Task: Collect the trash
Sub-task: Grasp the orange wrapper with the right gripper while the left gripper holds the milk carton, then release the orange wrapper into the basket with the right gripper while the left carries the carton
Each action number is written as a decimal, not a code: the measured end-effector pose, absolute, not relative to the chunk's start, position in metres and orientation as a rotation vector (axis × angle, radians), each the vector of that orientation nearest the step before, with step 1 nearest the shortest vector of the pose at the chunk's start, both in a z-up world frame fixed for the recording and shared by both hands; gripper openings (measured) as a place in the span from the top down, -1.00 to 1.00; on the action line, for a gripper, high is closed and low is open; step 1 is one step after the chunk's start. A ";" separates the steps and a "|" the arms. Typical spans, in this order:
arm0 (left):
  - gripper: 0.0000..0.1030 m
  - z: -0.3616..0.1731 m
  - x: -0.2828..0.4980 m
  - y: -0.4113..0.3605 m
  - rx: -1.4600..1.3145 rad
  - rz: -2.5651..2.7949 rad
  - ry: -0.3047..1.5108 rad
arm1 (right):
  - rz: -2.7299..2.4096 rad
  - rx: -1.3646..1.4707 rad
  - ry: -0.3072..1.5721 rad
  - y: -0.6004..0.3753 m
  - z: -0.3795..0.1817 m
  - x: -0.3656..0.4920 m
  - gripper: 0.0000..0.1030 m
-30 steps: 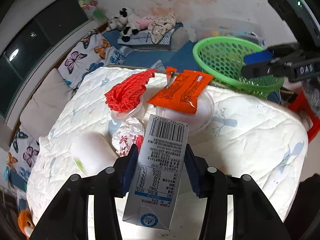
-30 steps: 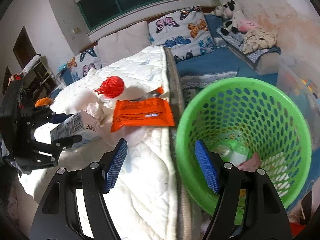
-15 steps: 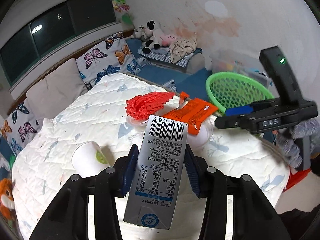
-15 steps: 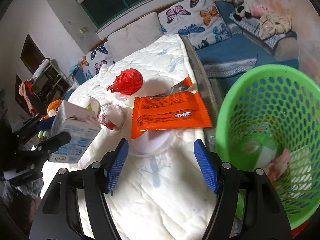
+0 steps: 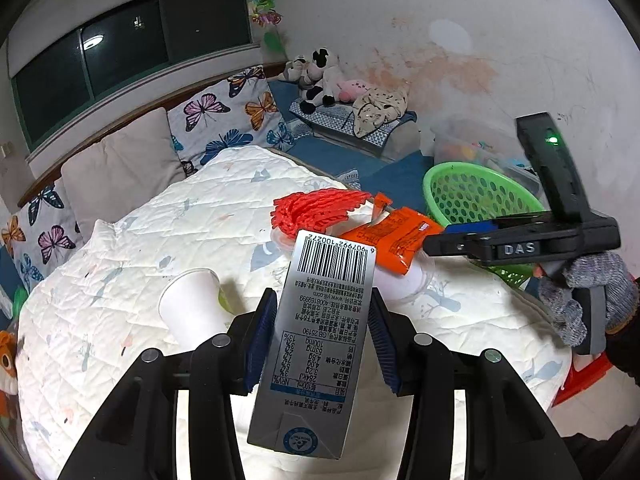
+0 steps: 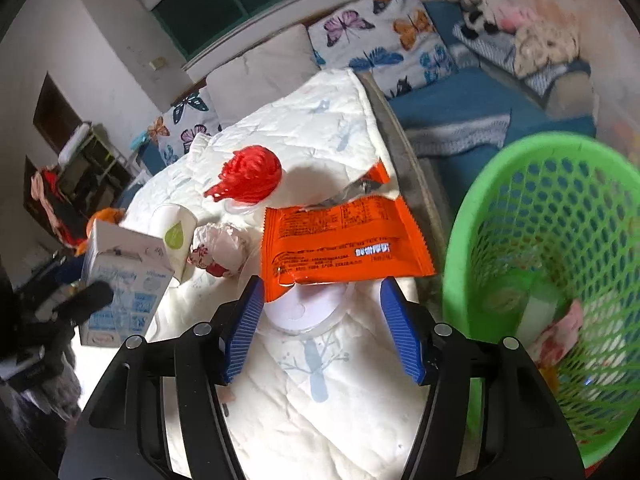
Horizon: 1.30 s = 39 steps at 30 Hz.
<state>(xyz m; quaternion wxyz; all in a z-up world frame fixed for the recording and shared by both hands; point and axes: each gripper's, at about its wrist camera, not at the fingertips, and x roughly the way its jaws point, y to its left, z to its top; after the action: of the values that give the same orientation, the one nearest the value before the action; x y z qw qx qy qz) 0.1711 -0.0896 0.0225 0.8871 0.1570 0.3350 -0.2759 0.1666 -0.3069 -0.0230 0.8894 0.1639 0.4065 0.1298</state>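
Observation:
My left gripper (image 5: 320, 344) is shut on a grey milk carton (image 5: 316, 340) with a barcode, held above the white quilted table (image 5: 140, 248); the carton also shows in the right wrist view (image 6: 120, 280). My right gripper (image 6: 322, 328) is open and empty, just in front of an orange snack wrapper (image 6: 340, 244) that lies on a clear plastic lid (image 6: 308, 312). It also shows in the left wrist view (image 5: 460, 236) beside the wrapper (image 5: 392, 240). A green mesh basket (image 6: 560, 240) with some trash inside stands at the right, off the table's edge.
On the table lie a red net ball (image 6: 248, 176), a white paper cup (image 6: 174, 232) and a crumpled wrapper (image 6: 220, 248). Butterfly cushions (image 5: 224, 120) and plush toys (image 5: 320, 76) line the far side. A red stool (image 5: 580, 380) stands at the right.
My left gripper has lifted and pulled back with the carton. My right gripper has swung left from over the basket to the orange wrapper.

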 end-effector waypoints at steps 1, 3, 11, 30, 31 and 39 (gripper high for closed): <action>0.14 0.023 0.172 -0.089 0.321 -0.572 0.697 | 0.272 0.344 0.849 -0.307 -0.023 0.168 -0.18; 0.14 0.023 0.173 -0.087 0.304 -0.569 0.697 | 0.279 0.367 0.866 -0.308 -0.027 0.172 -0.18; 0.14 0.020 0.174 -0.082 0.293 -0.559 0.705 | 0.270 0.499 0.907 -0.315 -0.045 0.191 -0.13; 0.14 0.010 0.180 -0.085 0.281 -0.564 0.735 | 0.171 0.602 0.796 -0.339 -0.049 0.213 0.56; 0.14 0.010 0.179 -0.085 0.281 -0.564 0.735 | 0.173 0.589 0.788 -0.337 -0.048 0.212 0.60; 0.14 0.011 0.180 -0.084 0.277 -0.558 0.732 | 0.165 0.463 0.716 -0.323 -0.031 0.201 0.80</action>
<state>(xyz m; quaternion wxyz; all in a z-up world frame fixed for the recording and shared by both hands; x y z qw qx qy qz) 0.1798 -0.0839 0.0114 0.8866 0.1333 0.3523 -0.2685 0.2011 -0.3225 -0.0313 0.9073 0.2242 0.3466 0.0800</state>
